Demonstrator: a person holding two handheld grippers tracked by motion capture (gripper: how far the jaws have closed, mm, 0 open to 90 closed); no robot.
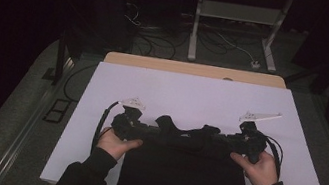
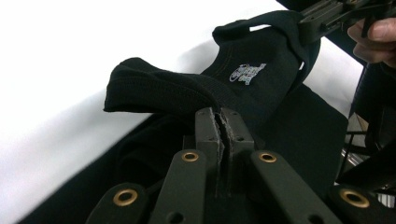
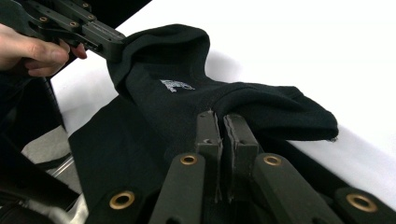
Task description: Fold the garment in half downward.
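Black knitted cotton garment [image 1: 188, 142] with a small white label lies across the white table cover [image 1: 192, 94], its long axis from nine to three o'clock, my left gripper [image 1: 146, 131] pinching its nine o'clock end, my right gripper [image 1: 223, 139] its three o'clock end, equally near.

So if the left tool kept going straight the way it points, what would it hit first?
Most likely the right tool, which grips the far end of the same black fabric garment that the left tool pinches; depth is hard to judge.
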